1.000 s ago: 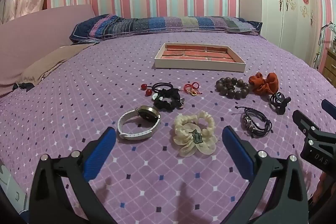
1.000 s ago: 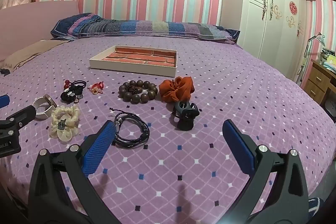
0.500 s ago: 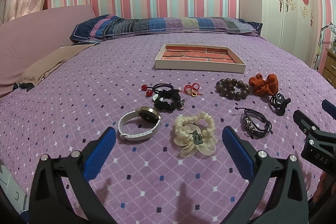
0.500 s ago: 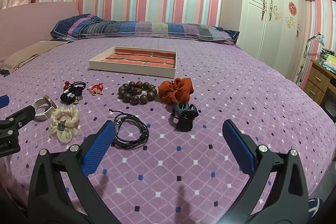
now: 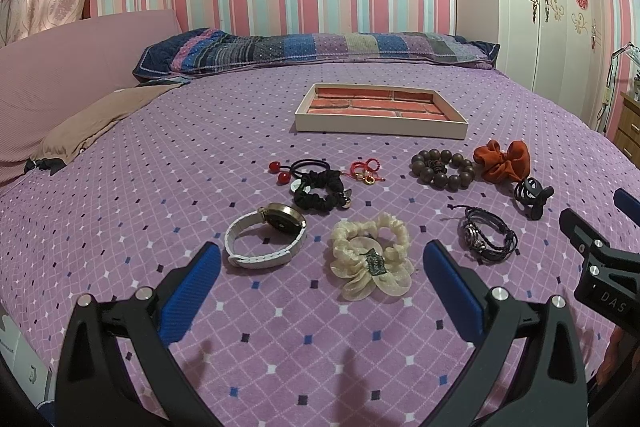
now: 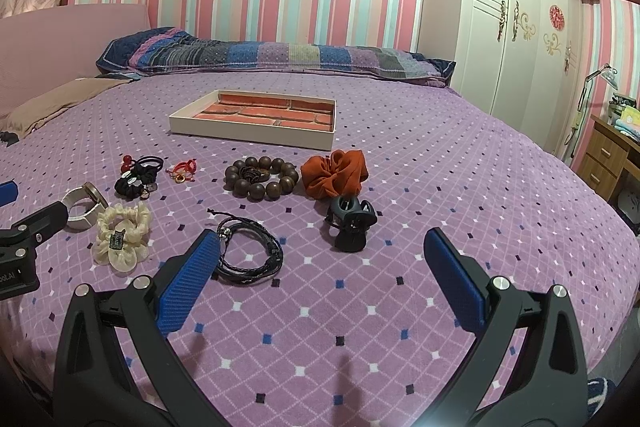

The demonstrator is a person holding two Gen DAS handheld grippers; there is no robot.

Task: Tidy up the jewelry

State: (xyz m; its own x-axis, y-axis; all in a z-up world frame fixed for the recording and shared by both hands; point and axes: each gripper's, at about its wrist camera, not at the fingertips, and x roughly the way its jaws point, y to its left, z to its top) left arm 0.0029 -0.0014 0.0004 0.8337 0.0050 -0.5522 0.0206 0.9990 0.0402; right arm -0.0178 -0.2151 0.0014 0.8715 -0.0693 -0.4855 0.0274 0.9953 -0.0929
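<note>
I have both grippers hovering low over the bed (image 5: 160,155), jaws spread wide and holding nothing. Ahead of the left gripper (image 5: 320,283), the cream scrunchie (image 5: 370,255) lies between the jaws and just beyond their tips, with the white watch (image 5: 266,237) just past the left finger. The right gripper (image 6: 322,279) has the black cord bracelet (image 6: 250,251) just beyond its left finger and the black claw clip (image 6: 352,219) ahead between the jaws. Farther out sit the wooden bead bracelet (image 6: 262,179), the orange scrunchie (image 6: 334,173), the black hair ties (image 5: 318,185) and the small red charm (image 5: 366,171). The tray (image 5: 380,125) lies well beyond all of them, and I see nothing in it.

My worry is the soft bedspread: if I press the jaws down to pinch the thin cord bracelet, I may gather fabric with it, or catch only one strand and have it slip out on the way to the tray. The watch and scrunchie lie close enough that a wide closing sweep could drag both. The two grippers are also near each other; reaching inward together risks a knock.
</note>
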